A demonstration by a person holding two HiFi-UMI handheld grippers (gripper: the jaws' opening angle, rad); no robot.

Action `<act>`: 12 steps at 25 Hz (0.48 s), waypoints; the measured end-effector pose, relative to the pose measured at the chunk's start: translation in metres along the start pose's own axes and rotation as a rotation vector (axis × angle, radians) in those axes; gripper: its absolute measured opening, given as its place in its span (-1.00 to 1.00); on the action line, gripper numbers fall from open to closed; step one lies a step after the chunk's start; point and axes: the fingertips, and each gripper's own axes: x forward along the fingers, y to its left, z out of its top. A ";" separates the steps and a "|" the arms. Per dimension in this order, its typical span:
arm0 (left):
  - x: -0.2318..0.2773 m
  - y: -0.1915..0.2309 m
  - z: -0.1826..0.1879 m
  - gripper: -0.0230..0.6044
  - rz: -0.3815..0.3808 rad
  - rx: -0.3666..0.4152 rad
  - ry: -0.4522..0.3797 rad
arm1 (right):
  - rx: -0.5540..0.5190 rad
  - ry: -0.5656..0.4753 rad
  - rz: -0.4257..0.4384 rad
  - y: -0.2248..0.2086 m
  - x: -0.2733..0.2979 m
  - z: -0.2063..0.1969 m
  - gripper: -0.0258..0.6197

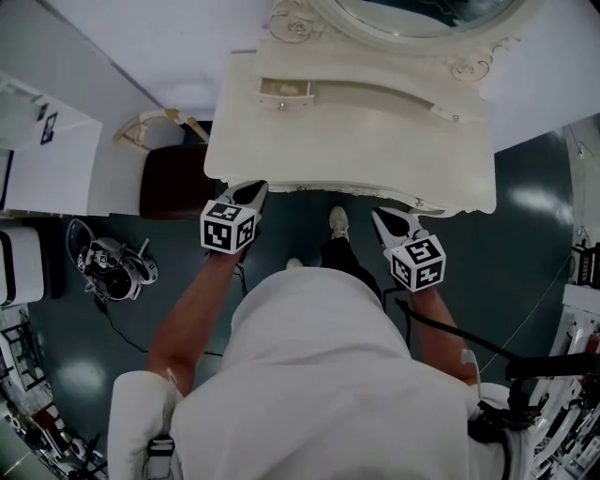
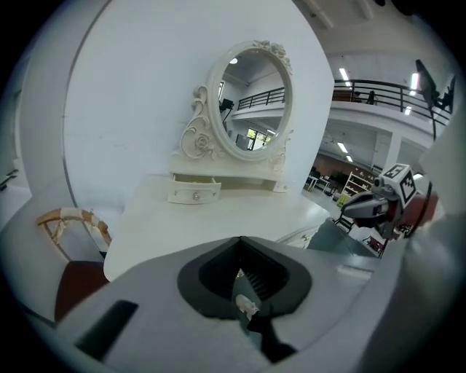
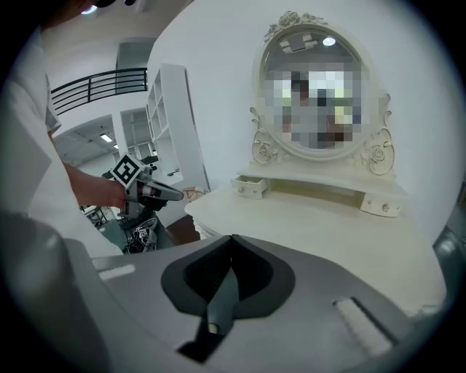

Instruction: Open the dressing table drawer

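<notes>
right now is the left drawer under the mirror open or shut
Open: the left drawer juts out past the shelf front, its inside showing.

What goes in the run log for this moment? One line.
left drawer: pulled out | right drawer: closed | left gripper: shut, empty | right gripper: shut, empty

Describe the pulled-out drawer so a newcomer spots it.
Start at the cream-white carved dressing table and its oval mirror. Under the mirror runs a shelf with one small drawer at each end. It is the small cream drawer with a round knob on the person's left: it juts out, while the right-end drawer sits flush.
</notes>
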 end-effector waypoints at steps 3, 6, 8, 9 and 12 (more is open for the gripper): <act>-0.024 -0.020 -0.002 -0.92 -0.044 0.016 -0.021 | -0.007 -0.013 -0.009 0.015 -0.006 -0.002 -0.92; -0.052 -0.043 -0.007 -0.92 -0.094 0.030 -0.038 | -0.015 -0.023 -0.012 0.034 -0.013 -0.003 -0.92; -0.065 -0.058 -0.008 -0.92 -0.128 0.042 -0.046 | -0.020 -0.026 -0.012 0.042 -0.015 -0.003 -0.92; -0.071 -0.066 -0.007 -0.92 -0.146 0.051 -0.053 | -0.023 -0.027 -0.012 0.045 -0.016 -0.003 -0.92; -0.088 -0.089 -0.003 -0.92 -0.209 0.082 -0.079 | -0.030 -0.025 -0.008 0.055 -0.017 -0.005 -0.92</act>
